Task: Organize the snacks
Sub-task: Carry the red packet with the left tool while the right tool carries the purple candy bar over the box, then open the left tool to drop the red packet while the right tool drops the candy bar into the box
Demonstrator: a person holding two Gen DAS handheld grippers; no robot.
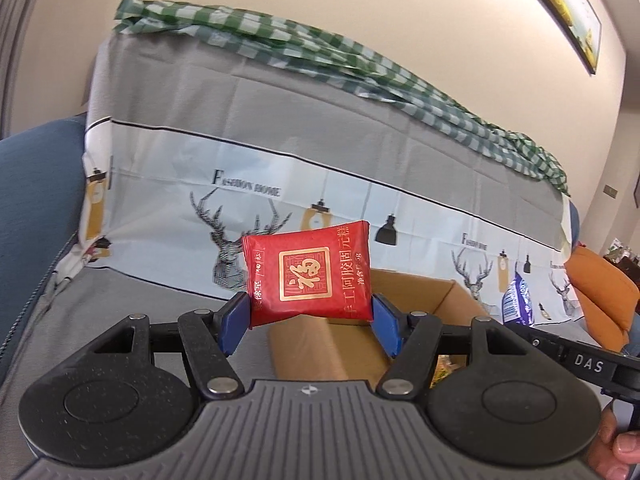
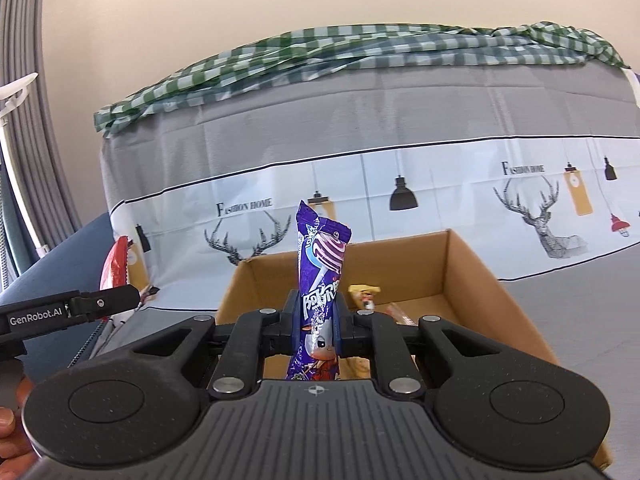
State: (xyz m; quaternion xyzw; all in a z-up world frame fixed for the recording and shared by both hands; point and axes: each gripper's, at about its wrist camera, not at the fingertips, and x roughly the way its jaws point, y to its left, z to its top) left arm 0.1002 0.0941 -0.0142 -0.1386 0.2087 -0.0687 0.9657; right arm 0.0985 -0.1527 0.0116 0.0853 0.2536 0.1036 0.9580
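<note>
On the sofa seat, a cardboard box (image 2: 476, 280) is seen open-topped, set against the grey deer-print cover (image 1: 280, 140). Left gripper (image 1: 310, 316): jaws are held wide and clamped on a red snack packet (image 1: 308, 276), blue pads (image 1: 386, 320) pressed on its two side edges, packet upright, gold square emblem facing the camera. In the left wrist view the box lies at 5 o'clock from the packet, just behind and below it. Right gripper (image 2: 318, 316): jaws nearly together, clamped on a purple lollipop wrapper (image 2: 320, 264), which is held upright with its crimped top at 12 o'clock. In the right wrist view the wrapper is seen over the box's near edge; a small yellow snack (image 2: 364, 294) and other packets are seen on the box floor at 3 o'clock from it. The red packet shows again at 9 o'clock, left gripper below it. A green checked cloth (image 2: 360, 50) is draped along the sofa back
</note>
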